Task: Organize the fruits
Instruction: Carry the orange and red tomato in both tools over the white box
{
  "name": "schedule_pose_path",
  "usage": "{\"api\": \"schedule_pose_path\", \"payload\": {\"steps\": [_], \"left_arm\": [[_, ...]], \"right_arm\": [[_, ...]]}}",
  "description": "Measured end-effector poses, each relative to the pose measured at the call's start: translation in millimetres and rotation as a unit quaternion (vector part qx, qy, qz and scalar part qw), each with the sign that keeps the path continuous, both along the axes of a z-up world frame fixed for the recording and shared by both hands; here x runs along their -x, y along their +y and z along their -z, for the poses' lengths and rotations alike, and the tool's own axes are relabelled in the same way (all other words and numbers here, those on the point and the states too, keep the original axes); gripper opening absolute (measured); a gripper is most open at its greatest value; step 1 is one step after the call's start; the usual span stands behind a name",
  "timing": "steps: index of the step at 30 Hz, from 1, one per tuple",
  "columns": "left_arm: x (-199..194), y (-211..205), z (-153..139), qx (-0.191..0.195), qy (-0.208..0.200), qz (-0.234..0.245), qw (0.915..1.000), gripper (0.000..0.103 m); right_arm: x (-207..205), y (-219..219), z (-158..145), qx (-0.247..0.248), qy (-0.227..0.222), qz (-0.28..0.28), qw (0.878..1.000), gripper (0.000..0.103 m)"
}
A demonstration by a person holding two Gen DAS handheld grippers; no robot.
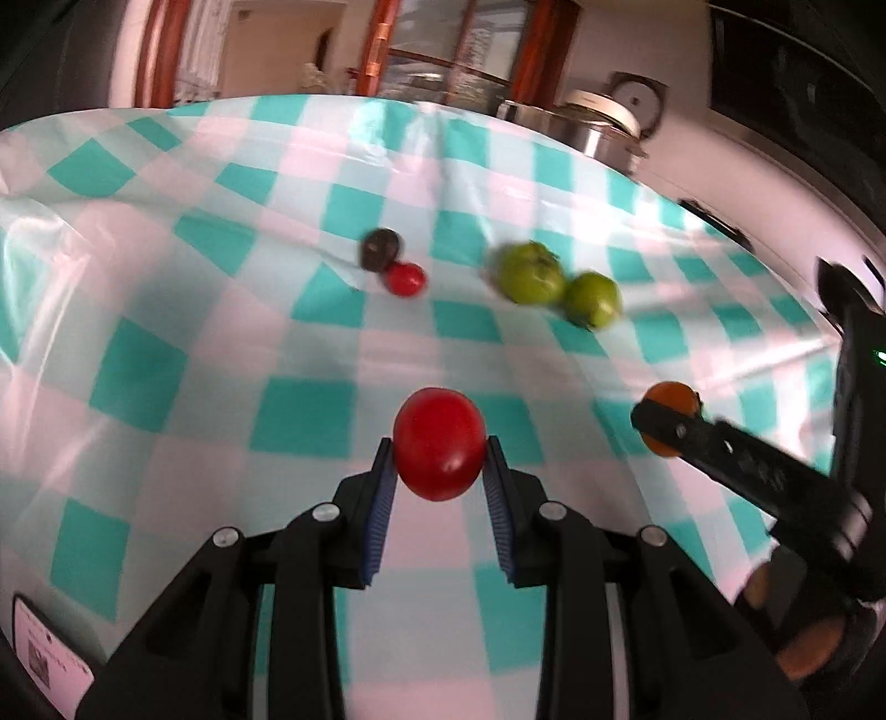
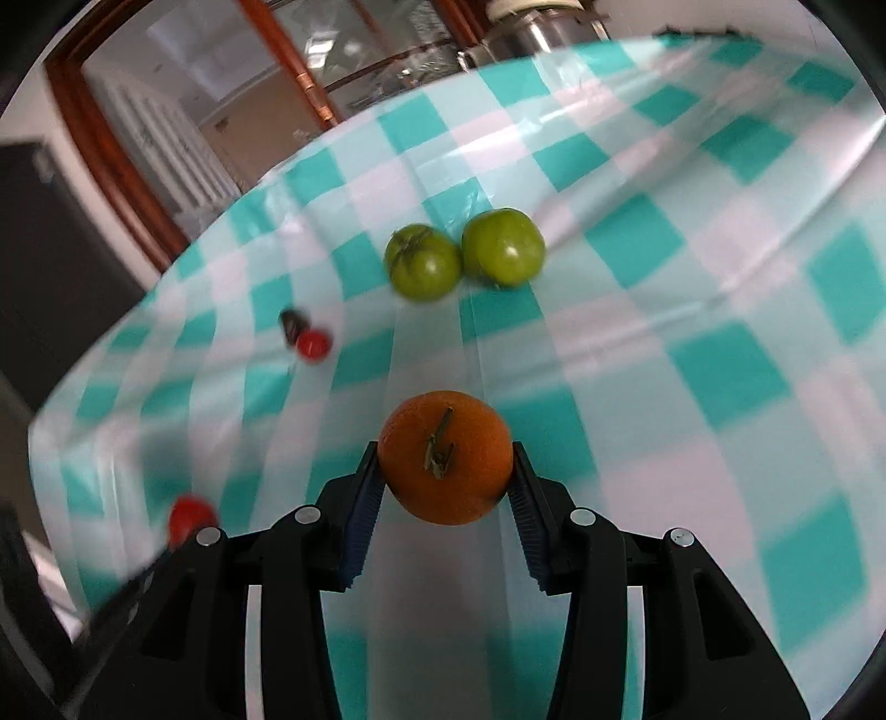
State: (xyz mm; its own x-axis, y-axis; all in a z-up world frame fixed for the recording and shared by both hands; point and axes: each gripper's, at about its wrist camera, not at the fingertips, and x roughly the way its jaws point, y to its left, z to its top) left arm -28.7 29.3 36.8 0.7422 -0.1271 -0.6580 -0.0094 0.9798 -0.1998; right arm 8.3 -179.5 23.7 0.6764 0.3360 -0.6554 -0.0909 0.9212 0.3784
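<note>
My left gripper point(image 1: 440, 451) is shut on a red tomato point(image 1: 439, 443), held above the checked cloth. My right gripper point(image 2: 446, 459) is shut on an orange tomato point(image 2: 446, 457) with a dry stem; in the left wrist view that orange tomato point(image 1: 669, 401) shows at the right, partly behind a black finger. Two green tomatoes point(image 1: 529, 272) point(image 1: 592, 299) lie side by side further back, also seen as green tomatoes point(image 2: 423, 270) point(image 2: 503, 246) in the right wrist view. A small red tomato point(image 1: 405, 278) touches a dark fruit point(image 1: 379, 249). The held red tomato point(image 2: 188, 518) appears at the right view's lower left.
A teal, pink and white checked tablecloth point(image 1: 166, 310) covers the table. A metal pot with a lid point(image 1: 587, 119) stands past the far edge, in front of a wood-framed glass door point(image 1: 443, 50). A hand point(image 1: 797, 631) holds the right tool.
</note>
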Motion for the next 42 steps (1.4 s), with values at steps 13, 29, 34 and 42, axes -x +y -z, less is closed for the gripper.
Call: {"api": "schedule_pose_path", "payload": {"steps": [13, 29, 34, 42], "left_arm": [[82.5, -65.6, 8.0, -0.045, 0.003, 0.118, 0.992, 0.032], [169.8, -184.9, 11.6, -0.081, 0.016, 0.304, 0.9492, 0.032], [203.9, -239.4, 15.0, -0.099, 0.015, 0.39, 0.9154, 0.032], [247.6, -324.8, 57.2, -0.142, 0.061, 0.509, 0.8468, 0.032]], "right_arm": [[135.4, -59.5, 0.1, 0.076, 0.004, 0.026, 0.997, 0.045], [261.0, -176.4, 7.2, 0.096, 0.0, 0.087, 0.992, 0.045], [296.4, -224.6, 27.6, 0.098, 0.024, 0.132, 0.986, 0.045], [321.1, -283.8, 94.3, 0.099, 0.111, 0.193, 0.97, 0.045]]}}
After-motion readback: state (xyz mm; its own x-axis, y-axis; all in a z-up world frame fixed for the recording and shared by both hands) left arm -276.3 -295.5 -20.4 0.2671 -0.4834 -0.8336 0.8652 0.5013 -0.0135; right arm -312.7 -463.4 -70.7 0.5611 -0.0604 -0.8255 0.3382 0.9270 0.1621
